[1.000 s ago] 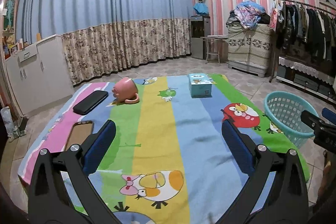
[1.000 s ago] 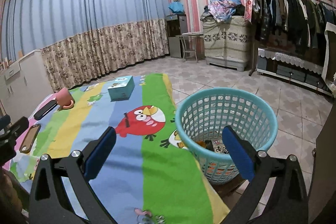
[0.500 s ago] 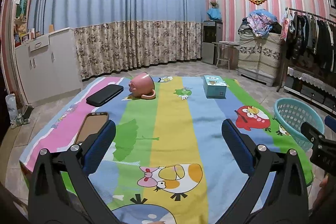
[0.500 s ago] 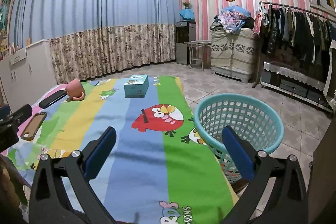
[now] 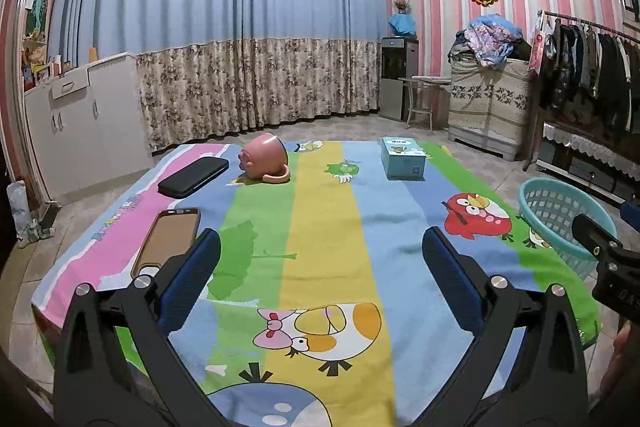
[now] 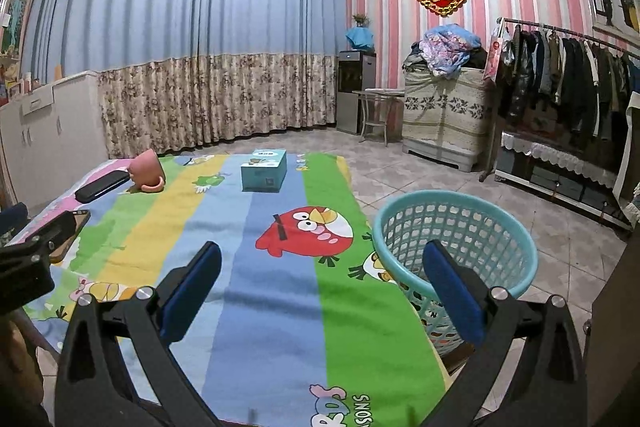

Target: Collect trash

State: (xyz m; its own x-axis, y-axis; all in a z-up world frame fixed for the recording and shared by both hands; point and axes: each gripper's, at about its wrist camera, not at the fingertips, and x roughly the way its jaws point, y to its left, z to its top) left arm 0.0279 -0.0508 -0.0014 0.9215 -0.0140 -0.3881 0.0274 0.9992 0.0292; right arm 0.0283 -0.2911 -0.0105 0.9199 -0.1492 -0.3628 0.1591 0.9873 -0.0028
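A teal mesh basket [image 6: 454,227] stands on the floor at the table's right edge; it also shows in the left wrist view [image 5: 560,215]. My left gripper [image 5: 320,267] is open and empty above the near middle of the cartoon tablecloth [image 5: 320,211]. My right gripper [image 6: 320,267] is open and empty above the cloth's near right side, its right finger in front of the basket. On the cloth lie a tipped pink mug [image 5: 266,163], a teal box [image 5: 402,159], a black case [image 5: 194,177] and a brown phone case [image 5: 168,241].
White cabinets [image 5: 80,115] line the left wall and curtains [image 5: 240,47] hang behind the table. A clothes rack [image 6: 568,83], a covered chest [image 6: 444,115] and a water dispenser [image 6: 354,91] stand at the right. Tiled floor [image 6: 568,255] surrounds the basket.
Both grippers have pulled back and up from the table, so more of the cloth and room shows. The basket looks smaller and farther in the right wrist view. Both stay open.
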